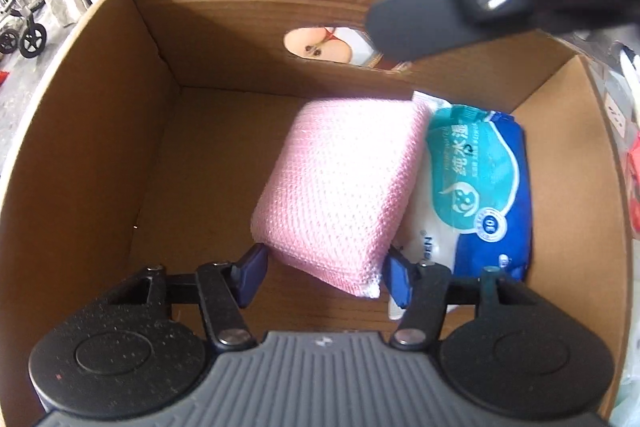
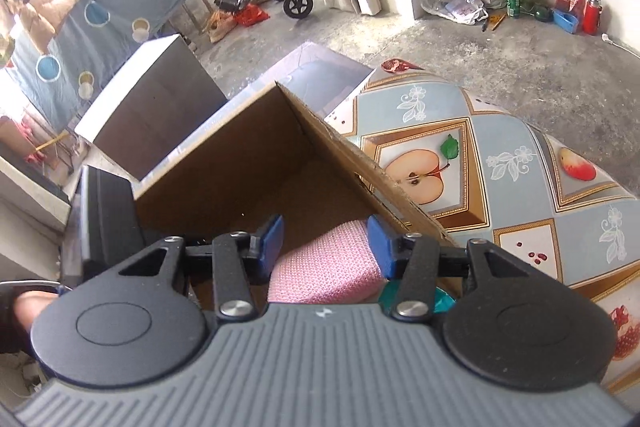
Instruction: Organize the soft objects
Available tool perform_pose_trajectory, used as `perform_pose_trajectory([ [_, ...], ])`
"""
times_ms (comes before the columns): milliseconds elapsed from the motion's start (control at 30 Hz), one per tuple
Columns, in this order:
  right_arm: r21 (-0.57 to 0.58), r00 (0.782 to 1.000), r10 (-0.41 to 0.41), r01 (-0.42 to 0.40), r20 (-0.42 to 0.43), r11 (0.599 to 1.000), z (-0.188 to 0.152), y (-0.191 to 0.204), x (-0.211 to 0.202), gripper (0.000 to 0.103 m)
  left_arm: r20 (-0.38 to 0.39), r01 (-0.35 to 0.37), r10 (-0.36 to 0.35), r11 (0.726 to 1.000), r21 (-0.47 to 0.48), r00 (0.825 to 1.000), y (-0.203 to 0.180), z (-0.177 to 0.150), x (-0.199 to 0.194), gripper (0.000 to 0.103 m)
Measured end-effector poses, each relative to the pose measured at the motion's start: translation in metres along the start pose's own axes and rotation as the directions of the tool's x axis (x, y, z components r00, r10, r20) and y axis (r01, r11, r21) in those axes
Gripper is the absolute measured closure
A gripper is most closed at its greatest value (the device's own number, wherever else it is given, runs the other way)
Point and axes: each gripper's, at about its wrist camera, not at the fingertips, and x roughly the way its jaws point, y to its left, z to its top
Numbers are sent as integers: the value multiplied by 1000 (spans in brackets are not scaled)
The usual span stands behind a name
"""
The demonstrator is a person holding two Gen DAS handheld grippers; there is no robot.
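The pink sponge (image 1: 340, 187) lies in our box (image 1: 96, 131) touching a wipes pack (image 1: 476, 183) numbered 80. Only the right view shows the fruit-patterned bench (image 2: 500, 163). Both our left gripper (image 1: 325, 273) and right gripper (image 2: 325, 247) have fingers spread, holding nothing.

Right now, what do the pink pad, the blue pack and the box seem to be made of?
Pink pad: seemingly a soft sponge in knitted mesh fabric, matte; the woven texture shows.
Blue pack: thin plastic film, glossy and wrinkled, with printed text; probably wet wipes.
Box: brown corrugated cardboard, matte; a torn top edge and faint ribbing show.
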Motion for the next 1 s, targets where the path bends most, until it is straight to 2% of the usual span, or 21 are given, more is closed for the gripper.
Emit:
perform_pose_trajectory([
  [133, 50, 998, 8, -11, 63, 999, -13, -5, -33, 54, 12, -18, 18, 1000, 15, 1000, 1, 2, -5, 38],
  [200, 79, 996, 8, -15, 89, 997, -21, -8, -48, 52, 23, -13, 13, 1000, 13, 1000, 1, 0, -12, 34],
  [333, 131, 990, 11, -30, 141, 991, -42, -12, -79, 52, 66, -23, 24, 1000, -3, 998, 2, -3, -28, 33],
  [467, 189, 981, -12, -25, 193, 982, -71, -11, -111, 52, 80, -16, 18, 999, -36, 997, -6, -5, -39, 33],
  [567, 231, 970, -49, -7, 238, 973, -98, -9, -142, 49, 125, 3, -1, 1000, -16, 992, -16, -12, -54, 33],
  [633, 253, 959, -104, 35, 264, 967, -122, -6, -168, 46, 173, 22, -23, 1000, 8, 985, -27, -20, -70, 32],
  [767, 295, 925, -227, 135, 306, 946, -175, -1, -225, 32, 270, 97, -115, 992, 80, 956, -59, -48, -110, 24],
  [867, 349, 891, -339, 227, 303, 909, -219, -3, -265, 30, 307, 155, -194, 977, 147, 932, -92, -70, -132, 22],
  [1000, 434, 858, -433, 291, 276, 853, -279, -11, -306, 29, 310, 228, -299, 942, 246, 902, -143, -101, -145, 21],
])
